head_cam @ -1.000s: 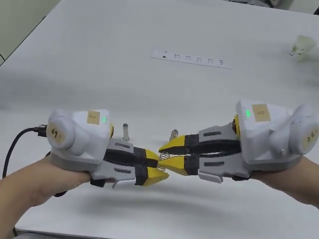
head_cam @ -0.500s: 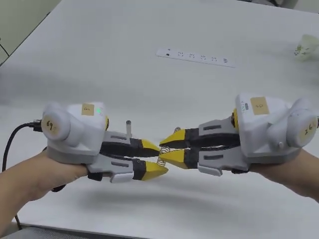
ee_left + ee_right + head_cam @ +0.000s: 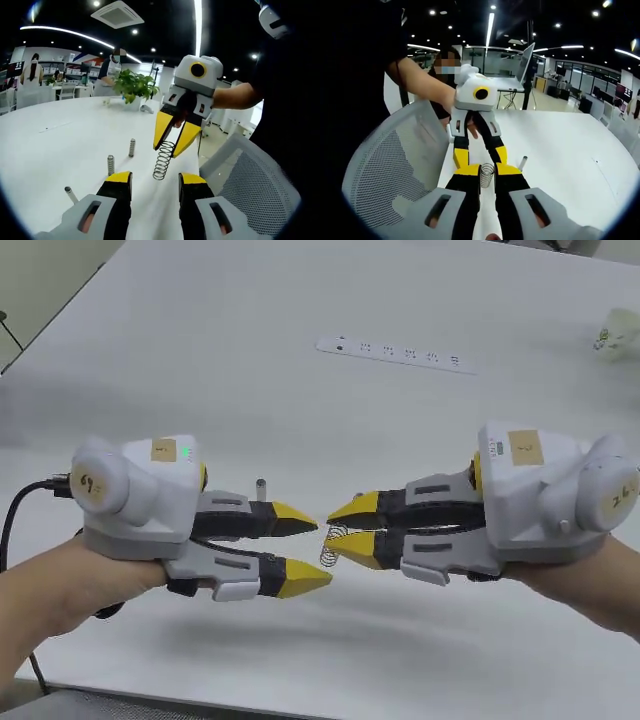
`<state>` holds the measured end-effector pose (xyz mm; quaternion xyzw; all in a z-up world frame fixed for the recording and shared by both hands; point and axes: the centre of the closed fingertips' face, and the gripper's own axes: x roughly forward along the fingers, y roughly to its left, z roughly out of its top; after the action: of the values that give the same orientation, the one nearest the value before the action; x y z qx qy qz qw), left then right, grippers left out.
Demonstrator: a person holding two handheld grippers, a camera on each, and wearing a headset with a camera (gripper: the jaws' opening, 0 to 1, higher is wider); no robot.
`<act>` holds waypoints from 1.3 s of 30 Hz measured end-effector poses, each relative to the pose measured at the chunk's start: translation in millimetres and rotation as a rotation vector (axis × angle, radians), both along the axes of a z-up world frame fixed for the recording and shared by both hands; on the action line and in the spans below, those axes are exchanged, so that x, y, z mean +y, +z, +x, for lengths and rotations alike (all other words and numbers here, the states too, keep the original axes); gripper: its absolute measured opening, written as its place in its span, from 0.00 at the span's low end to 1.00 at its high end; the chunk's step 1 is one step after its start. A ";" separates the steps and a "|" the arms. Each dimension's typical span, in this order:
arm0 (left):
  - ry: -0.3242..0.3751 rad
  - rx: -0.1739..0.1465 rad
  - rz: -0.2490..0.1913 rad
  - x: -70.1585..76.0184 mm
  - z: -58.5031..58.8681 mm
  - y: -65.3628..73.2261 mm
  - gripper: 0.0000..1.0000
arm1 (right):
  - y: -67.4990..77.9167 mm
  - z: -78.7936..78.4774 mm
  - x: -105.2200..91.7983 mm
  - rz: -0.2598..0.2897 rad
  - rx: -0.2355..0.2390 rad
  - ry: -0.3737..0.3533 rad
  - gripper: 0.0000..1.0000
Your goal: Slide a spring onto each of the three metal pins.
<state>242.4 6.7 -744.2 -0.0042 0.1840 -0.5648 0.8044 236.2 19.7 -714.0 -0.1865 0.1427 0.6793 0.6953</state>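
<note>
Two pins (image 3: 132, 147) already carry springs; the third pin (image 3: 70, 194) stands bare near the near edge of the desk (image 3: 300, 660). Your right tongs (image 3: 335, 532) clench the last spring (image 3: 161, 161) just beside your left tongs (image 3: 156, 176), which hang released.

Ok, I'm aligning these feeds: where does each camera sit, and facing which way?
Head view: on the person's head, down at the white table; both hands, yellow-tipped left gripper, right gripper.
Left gripper view: along its own open jaws, toward the right gripper and forearm.
Right gripper view: along its own jaws, toward the left gripper.
Shared: the coiled metal spring the right gripper holds.
</note>
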 end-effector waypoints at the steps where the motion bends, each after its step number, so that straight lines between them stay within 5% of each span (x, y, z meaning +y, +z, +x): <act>1: 0.003 -0.002 0.002 0.7 0.1 -0.3 0.32 | -0.4 -0.1 -0.1 -0.002 0.000 0.000 0.07; 30: 0.128 -0.015 0.018 39.8 8.2 -1.3 0.71 | -3.8 7.0 1.5 -0.013 -0.027 -0.015 0.07; 39: 0.220 -0.030 0.031 63.0 21.6 -1.1 0.95 | -7.3 11.6 1.3 -0.028 -0.038 -0.026 0.07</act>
<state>264.0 69.7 -745.3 -0.0034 0.1789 -0.4704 0.8641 247.8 20.9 -721.4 -0.2073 0.1411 0.6646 0.7038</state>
